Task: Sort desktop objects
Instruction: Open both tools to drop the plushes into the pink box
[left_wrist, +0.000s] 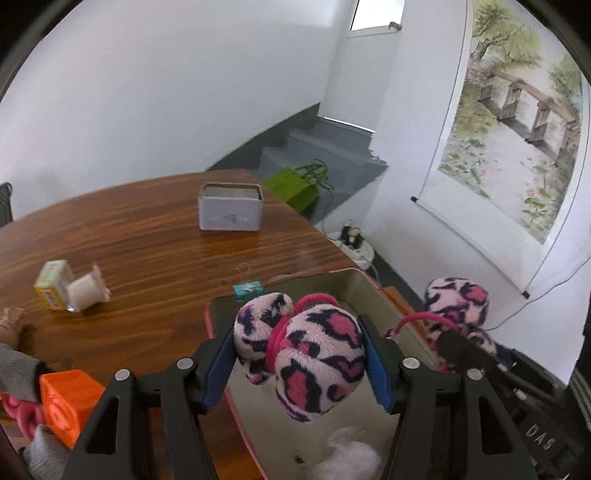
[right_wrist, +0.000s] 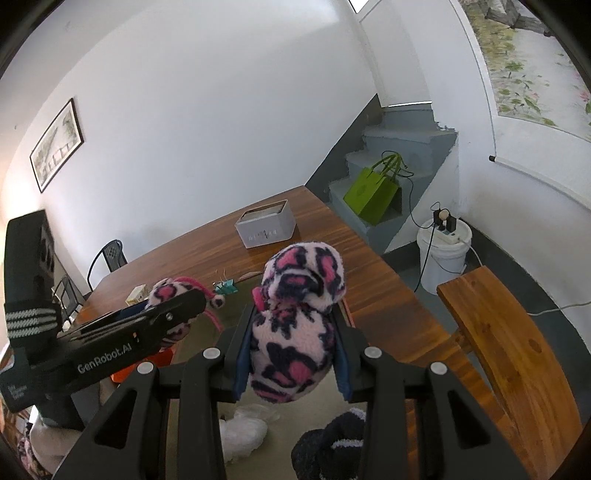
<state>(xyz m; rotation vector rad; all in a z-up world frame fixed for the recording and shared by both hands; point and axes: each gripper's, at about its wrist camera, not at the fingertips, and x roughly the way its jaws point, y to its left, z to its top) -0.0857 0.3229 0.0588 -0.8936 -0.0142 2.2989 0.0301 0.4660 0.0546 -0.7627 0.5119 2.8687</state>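
**Left wrist view: two plush hair ties held over the open tin**

We hold the left gripper (left_wrist: 299, 363) partly closed, its blue pads pressing both flanks of a leopard-print plush hair tie (left_wrist: 303, 354), whose pink elastic loop rises just ahead of the fingertips. In the right wrist view, the right gripper (right_wrist: 291, 358) is closed narrowly on a second plush hair tie (right_wrist: 295, 321); its upper lobe stands free above the jaws. Both ties hang clear of any surface.

Directly beneath both claws lies the pink-rimmed tin tray (left_wrist: 221, 302), our judged destination. Below and behind the left claw, white fluff (left_wrist: 347, 458) already rests in it; below the right claw a dark fuzzy item (right_wrist: 328, 443) lies near the tray's close edge.

To place well, we would lower each tie until it nearly meets the tray floor, then part the pads slowly. Plush springs back and can cling to a pad, so we would lift straight up afterwards. Since the two claws sit close beside one another, releasing one at a time avoids a collision.

Just ahead of the left claw, beyond the tray's far rim, sits a teal binder clip (left_wrist: 247, 288). Farther ahead stands a white box (left_wrist: 229, 207); well to the left lie a yellow packet (left_wrist: 53, 284) and, nearer, an orange block (left_wrist: 66, 402), all on the wooden table (left_wrist: 147, 236), apparently unsorted.
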